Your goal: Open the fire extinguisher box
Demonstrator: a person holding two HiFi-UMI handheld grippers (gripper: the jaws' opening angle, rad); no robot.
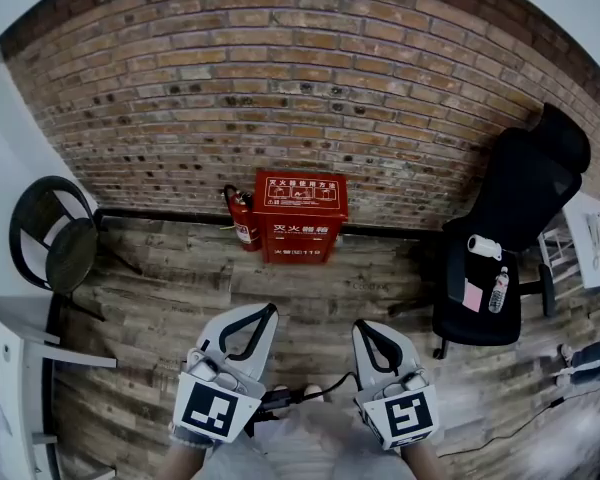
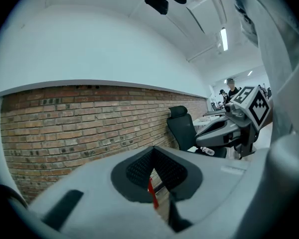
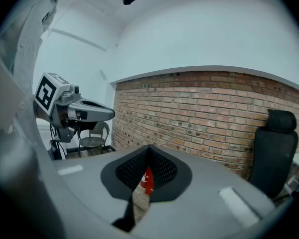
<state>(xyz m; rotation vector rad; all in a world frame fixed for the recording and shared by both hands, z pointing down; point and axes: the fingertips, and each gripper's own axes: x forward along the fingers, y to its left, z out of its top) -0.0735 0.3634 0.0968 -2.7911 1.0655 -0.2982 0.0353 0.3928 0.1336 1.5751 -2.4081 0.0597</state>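
In the head view, the red fire extinguisher box (image 1: 300,216) stands closed on the wooden floor (image 1: 310,283), its back against the brick wall (image 1: 300,78), and a fire extinguisher (image 1: 242,218) stands just beside it on its left. A black office chair (image 1: 515,228) sits well off to the right with a bottle (image 1: 497,290) lying on its seat, and a black round chair (image 1: 55,238) stands at the far left. The left hand-held gripper (image 1: 269,311) and the right hand-held gripper (image 1: 362,326) are held side by side low in the picture, both aimed toward the box and well apart from it. In the left gripper view, the left hand-held gripper's jaws are together at the tips with nothing clamped between them; only a thin red sliver of the distant box shows through the slit below the tips. The right hand-held gripper shows at the right edge, in front of the office chair and the brick wall. In the right gripper view, this hand-held gripper's jaws are likewise together and empty, and the red box shows far off through the slit between them. The left hand-held gripper shows at the left, with the round chair behind it.
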